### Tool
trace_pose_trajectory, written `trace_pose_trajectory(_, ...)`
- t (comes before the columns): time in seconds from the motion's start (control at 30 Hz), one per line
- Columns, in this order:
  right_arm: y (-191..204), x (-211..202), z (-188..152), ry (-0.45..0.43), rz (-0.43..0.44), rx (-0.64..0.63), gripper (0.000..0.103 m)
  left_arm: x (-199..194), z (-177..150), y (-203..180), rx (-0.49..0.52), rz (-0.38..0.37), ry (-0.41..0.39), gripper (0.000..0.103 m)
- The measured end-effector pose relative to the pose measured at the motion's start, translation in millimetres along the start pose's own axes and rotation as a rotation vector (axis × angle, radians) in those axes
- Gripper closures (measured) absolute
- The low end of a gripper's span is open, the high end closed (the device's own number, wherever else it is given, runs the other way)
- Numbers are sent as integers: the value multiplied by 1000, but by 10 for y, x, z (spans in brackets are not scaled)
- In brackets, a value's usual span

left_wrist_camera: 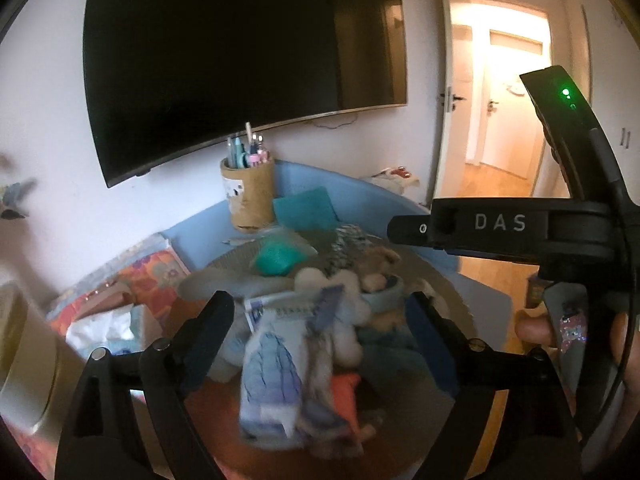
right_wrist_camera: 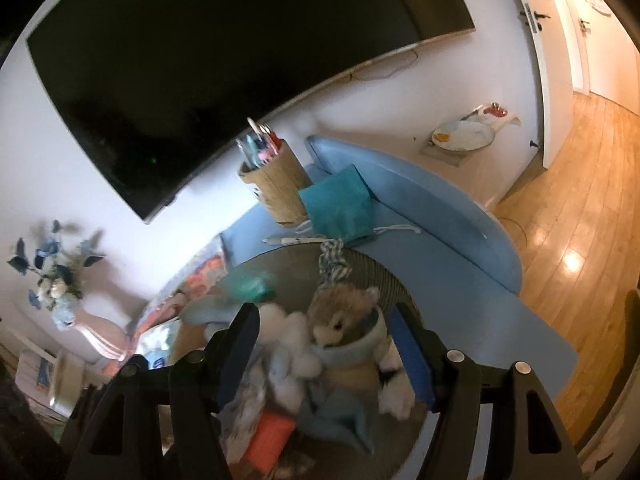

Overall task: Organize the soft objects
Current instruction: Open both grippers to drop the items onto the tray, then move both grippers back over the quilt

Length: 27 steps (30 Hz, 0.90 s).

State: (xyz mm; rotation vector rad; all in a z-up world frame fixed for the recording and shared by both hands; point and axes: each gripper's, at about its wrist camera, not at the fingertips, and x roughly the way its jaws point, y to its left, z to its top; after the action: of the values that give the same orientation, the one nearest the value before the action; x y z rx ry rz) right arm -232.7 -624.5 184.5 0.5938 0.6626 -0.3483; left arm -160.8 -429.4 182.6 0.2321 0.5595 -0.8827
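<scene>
A pile of soft toys lies on a round grey mat (right_wrist_camera: 372, 276) on a blue table (right_wrist_camera: 500, 312). A grey and white plush animal (right_wrist_camera: 340, 316) with a pale blue collar lies on top, beside white plush (right_wrist_camera: 292, 340), an orange piece (right_wrist_camera: 268, 436) and a teal soft piece (right_wrist_camera: 248, 286). My right gripper (right_wrist_camera: 326, 344) is open above the plush animal. My left gripper (left_wrist_camera: 320, 320) is open above the pile, with a blurred blue and white plush (left_wrist_camera: 280, 364) between its fingers, not clamped. The right gripper's body (left_wrist_camera: 500, 224) shows at the right of the left wrist view.
A woven pen holder (right_wrist_camera: 276, 188) and a teal cloth (right_wrist_camera: 336, 204) stand at the back of the table under a wall television (right_wrist_camera: 224, 52). A plate (right_wrist_camera: 464, 136) sits on a side shelf. A flower vase (right_wrist_camera: 100, 328) stands at the left. An open door (left_wrist_camera: 504, 120) is at the right.
</scene>
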Motion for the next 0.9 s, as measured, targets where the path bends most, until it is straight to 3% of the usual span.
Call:
trace_pose_trajectory(0.2, 203, -380, -345, -36, 53, -24, 37, -508, -265, 67, -10, -52, -12, 16)
trace_pose_trajectory(0.43, 728, -647, -871, -20, 120, -151, 37, -1080, -624, 455, -80, -38, 0, 16)
trace_pose_trajectory(0.63, 1444, -732, -1370, -9, 168, -392, 37, -1595, -1033, 1070, -141, 113, 9, 16)
trace_pose_trajectory(0.9, 2609, -542, -2076, 73, 319, -620, 37, -2094, -1623, 2267, -380, 350, 34, 16)
